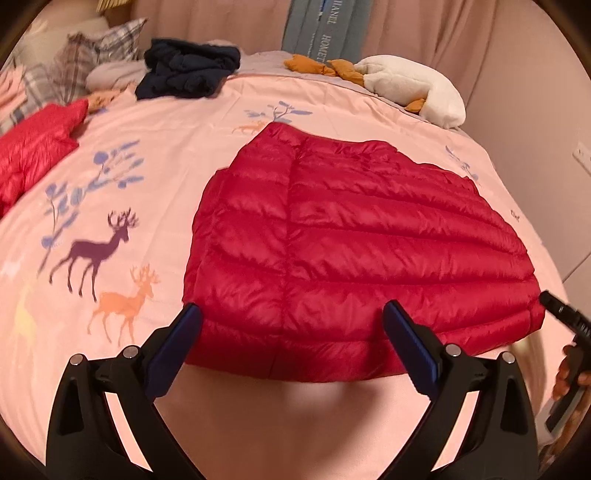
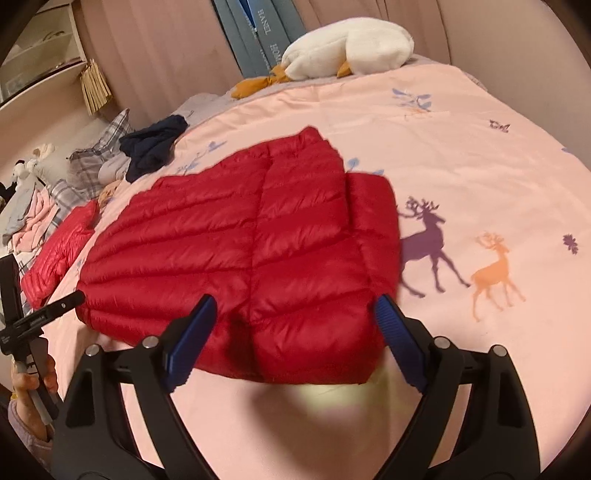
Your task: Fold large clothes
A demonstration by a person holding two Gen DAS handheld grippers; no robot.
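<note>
Red down jacket (image 1: 354, 251) lies folded flat on the pink deer-print bed cover (image 1: 155, 122); left tongs (image 1: 293, 345) and right tongs (image 2: 295, 339) both spread wide, empty, hovering at its near edge

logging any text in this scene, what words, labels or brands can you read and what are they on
"HANEL HOMET": partly cut off, white letters running along the blue-grey package standing against the curtain behind the bed.
"HANEL HO": same package in the right wrist view, the rest hidden by the white plush goose.
White marking on the other gripper's black body: too small and blurred to read.
Red down jacket and pink deer-print duvet: no text visible.
</note>
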